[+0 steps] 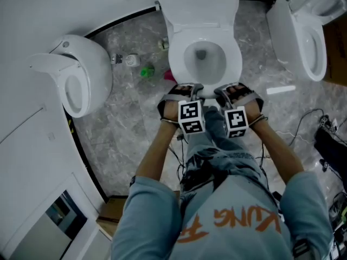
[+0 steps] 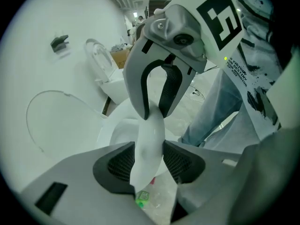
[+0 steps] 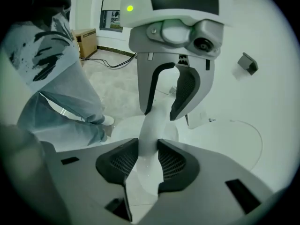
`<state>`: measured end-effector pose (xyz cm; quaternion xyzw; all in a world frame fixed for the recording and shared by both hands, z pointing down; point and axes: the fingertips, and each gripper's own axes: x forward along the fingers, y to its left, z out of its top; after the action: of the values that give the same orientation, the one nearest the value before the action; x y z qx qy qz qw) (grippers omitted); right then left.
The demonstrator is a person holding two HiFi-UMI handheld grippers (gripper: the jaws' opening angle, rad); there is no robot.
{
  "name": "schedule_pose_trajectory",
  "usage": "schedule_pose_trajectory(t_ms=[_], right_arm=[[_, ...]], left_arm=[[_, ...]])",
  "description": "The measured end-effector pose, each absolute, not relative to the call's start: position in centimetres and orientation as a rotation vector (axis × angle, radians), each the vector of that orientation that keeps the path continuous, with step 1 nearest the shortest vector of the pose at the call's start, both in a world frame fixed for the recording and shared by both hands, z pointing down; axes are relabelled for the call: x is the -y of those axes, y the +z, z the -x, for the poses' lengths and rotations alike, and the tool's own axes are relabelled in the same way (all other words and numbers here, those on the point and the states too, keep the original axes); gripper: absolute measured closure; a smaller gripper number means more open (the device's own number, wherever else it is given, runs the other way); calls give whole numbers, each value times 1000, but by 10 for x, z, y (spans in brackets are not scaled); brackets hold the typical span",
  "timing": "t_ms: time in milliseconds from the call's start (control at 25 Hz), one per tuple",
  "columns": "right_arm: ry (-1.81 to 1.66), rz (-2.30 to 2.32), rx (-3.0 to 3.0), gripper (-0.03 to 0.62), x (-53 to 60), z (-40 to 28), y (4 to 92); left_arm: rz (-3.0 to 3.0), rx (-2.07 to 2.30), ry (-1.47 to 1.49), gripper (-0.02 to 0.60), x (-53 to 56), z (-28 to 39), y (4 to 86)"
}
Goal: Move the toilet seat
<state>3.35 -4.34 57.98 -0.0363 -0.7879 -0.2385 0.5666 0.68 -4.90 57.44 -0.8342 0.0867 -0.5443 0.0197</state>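
A white toilet stands ahead of me in the head view with its lid (image 1: pixel 198 4) raised and its seat (image 1: pixel 178 64) ringing the bowl. Both grippers are at the seat's front edge, side by side. My left gripper (image 1: pixel 193 90) is shut on the seat rim (image 2: pixel 150 139), with the rim held between its dark pads (image 2: pixel 123 162). Just to its right, my right gripper (image 1: pixel 224 91) is shut on the same rim (image 3: pixel 152 125), pads (image 3: pixel 173 162) pressed on either side. Each gripper view shows the other gripper (image 2: pixel 154 112) (image 3: pixel 161 111) clamped further along the rim.
Another white toilet (image 1: pixel 76 80) stands to the left and a third (image 1: pixel 306 37) to the right. Small items, including a green one (image 1: pixel 146 72), lie on the grey marble floor beside the bowl. Cables (image 1: pixel 320 123) trail at the right. A cardboard box (image 1: pixel 111 210) sits near my left leg.
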Motion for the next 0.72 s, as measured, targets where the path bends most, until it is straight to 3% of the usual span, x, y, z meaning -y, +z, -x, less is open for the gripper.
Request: schedule_pose_trajectory(t_ms=[480, 720], right_arm=[[-620, -113, 1969, 490, 131, -28, 490], [-662, -226, 1995, 505, 191, -22, 452]], left_arm=[[2468, -446, -1531, 408, 134, 4, 490], [2361, -519, -1505, 454, 190, 11, 454]])
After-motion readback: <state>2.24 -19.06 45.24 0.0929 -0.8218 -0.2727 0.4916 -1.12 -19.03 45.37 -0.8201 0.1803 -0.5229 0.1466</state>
